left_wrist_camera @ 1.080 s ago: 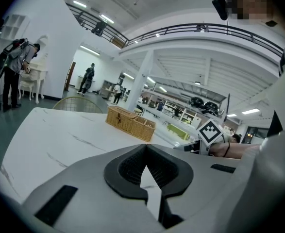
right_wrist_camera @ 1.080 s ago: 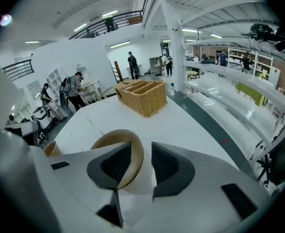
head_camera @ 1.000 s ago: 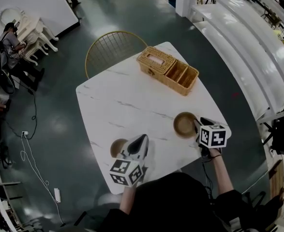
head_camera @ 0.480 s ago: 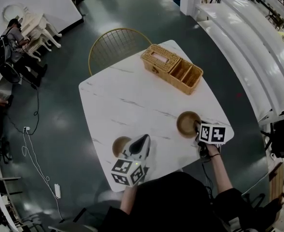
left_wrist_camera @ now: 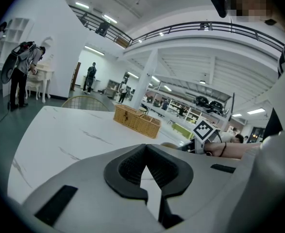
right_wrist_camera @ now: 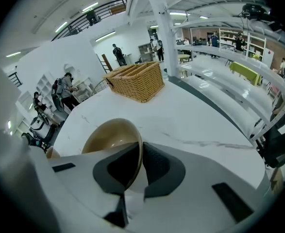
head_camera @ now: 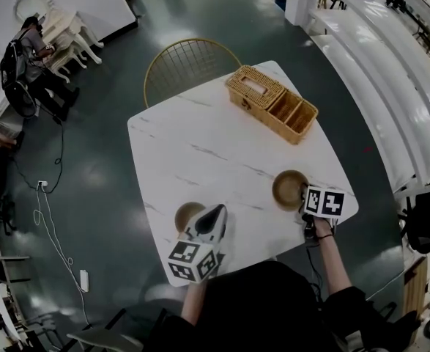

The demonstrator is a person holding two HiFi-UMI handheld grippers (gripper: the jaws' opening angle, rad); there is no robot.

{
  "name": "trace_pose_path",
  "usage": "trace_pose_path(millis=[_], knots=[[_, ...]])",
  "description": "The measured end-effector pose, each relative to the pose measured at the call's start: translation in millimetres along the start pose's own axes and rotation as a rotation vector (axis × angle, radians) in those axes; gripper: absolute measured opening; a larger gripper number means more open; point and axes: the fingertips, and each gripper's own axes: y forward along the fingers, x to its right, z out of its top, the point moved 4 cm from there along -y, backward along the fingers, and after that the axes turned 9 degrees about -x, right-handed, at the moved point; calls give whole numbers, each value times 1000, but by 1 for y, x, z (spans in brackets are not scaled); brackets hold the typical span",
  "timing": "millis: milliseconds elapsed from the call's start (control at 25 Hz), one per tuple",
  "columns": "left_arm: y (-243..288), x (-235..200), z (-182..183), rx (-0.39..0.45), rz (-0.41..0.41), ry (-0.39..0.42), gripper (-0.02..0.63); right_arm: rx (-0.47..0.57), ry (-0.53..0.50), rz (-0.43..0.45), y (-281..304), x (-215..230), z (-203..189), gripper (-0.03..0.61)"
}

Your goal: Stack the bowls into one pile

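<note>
Two tan bowls sit on the white marble table (head_camera: 200, 152). The right bowl (head_camera: 288, 188) (right_wrist_camera: 110, 135) is near the table's right edge, and my right gripper (head_camera: 303, 197) (right_wrist_camera: 141, 153) has just been closing and is now shut on its near rim, one pad inside and one outside. The left bowl (head_camera: 188, 215) stands near the front edge, just left of my left gripper (head_camera: 215, 213) (left_wrist_camera: 144, 152). That gripper is shut with nothing between its pads, and its tip lies beside the bowl. In the right gripper view the left bowl (right_wrist_camera: 51, 152) shows only as an edge.
A wicker basket (head_camera: 273, 105) (right_wrist_camera: 135, 84) with compartments stands at the table's far right corner. A gold wire chair (head_camera: 189, 63) is behind the far edge. The table's front edge is close to both grippers. A cable (head_camera: 50, 196) runs over the floor at left.
The right gripper's jaws have shut on the right bowl's rim. Both hands stay in about the same spots; the head view has shifted slightly.
</note>
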Motion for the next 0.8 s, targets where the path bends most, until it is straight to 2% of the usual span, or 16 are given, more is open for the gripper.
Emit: trace_pose_path(millis=[400,800], knots=[[-19,-12,-4,24,44,-25,14,13,-39,65,-14,-24,8,29],[-55,-34,-13,72,155,-83,14,15,-155,167,-20,-73,19,29]])
